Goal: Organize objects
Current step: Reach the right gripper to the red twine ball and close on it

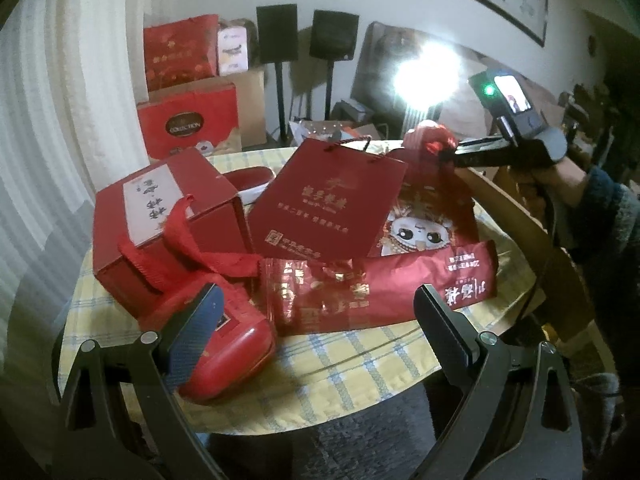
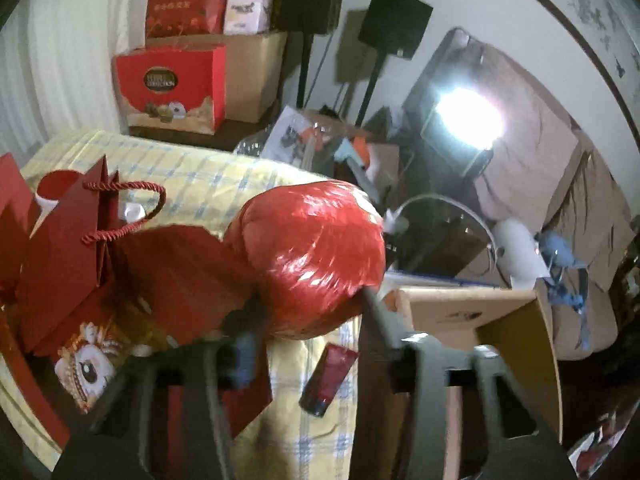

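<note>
Gripping shiny red foil ball, crinkly, w/ right tongs; left tongs wide open, empty.

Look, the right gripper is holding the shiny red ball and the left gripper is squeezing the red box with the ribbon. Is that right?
Not quite. The left gripper is wide open and squeezes nothing; the red box with the ribbon just sits on the table beyond it, as the left wrist view shows. The right gripper does hold the shiny red ball.
</note>
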`<state>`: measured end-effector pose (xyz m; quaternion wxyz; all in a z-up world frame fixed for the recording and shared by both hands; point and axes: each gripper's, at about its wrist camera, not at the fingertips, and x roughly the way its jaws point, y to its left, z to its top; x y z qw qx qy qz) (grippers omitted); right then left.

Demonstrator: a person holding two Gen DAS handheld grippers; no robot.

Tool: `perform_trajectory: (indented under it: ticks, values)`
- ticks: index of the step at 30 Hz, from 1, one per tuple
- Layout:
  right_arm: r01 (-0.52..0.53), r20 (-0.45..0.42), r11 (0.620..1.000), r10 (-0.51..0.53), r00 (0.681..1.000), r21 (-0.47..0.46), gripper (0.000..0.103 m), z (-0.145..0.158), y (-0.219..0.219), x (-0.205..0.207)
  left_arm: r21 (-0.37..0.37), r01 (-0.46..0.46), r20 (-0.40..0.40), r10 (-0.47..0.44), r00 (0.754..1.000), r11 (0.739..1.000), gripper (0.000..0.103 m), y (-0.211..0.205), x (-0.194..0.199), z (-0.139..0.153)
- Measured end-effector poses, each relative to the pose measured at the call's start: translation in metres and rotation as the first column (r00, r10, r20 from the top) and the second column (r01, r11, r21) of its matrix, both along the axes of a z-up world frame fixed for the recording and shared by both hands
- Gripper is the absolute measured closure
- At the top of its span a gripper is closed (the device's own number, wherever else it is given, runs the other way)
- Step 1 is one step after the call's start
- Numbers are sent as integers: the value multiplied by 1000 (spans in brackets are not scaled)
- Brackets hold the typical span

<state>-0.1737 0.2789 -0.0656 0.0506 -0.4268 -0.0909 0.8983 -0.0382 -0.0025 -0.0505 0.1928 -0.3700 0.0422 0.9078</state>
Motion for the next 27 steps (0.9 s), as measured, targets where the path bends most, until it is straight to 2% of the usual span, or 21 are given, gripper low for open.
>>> perform_trajectory:
  ticks: [3, 6, 7, 8, 21, 27]
  values:
    - [11, 9, 999, -11, 1000, -46, 76, 2, 7, -4, -3, -4, 9, 4, 1000, 1000, 7, 2, -4, -1]
    - [37, -19, 997, -39, 999, -72, 80, 5, 15, -3, 3, -11, 18, 11, 1000, 1000, 8, 2, -8, -2]
    - [49, -34, 995, -52, 998, -83, 87, 7, 18, -2, 5, -16, 21, 16, 1000, 1000, 8, 1, -9, -2]
    - [66, -50, 994, -70, 996, -85, 89, 9, 20, 0, 8, -20, 26, 20, 999, 1000, 8, 0, -10, -2]
    - [144, -170, 980, -167, 971, -137, 91, 45, 51, 20, 32, -44, 48, 43, 998, 998, 8, -7, -13, -2]
    - [119, -231, 977, -159, 960, -176, 91, 81, 51, 55, 46, -41, 38, 39, 999, 998, 8, -5, -8, 4]
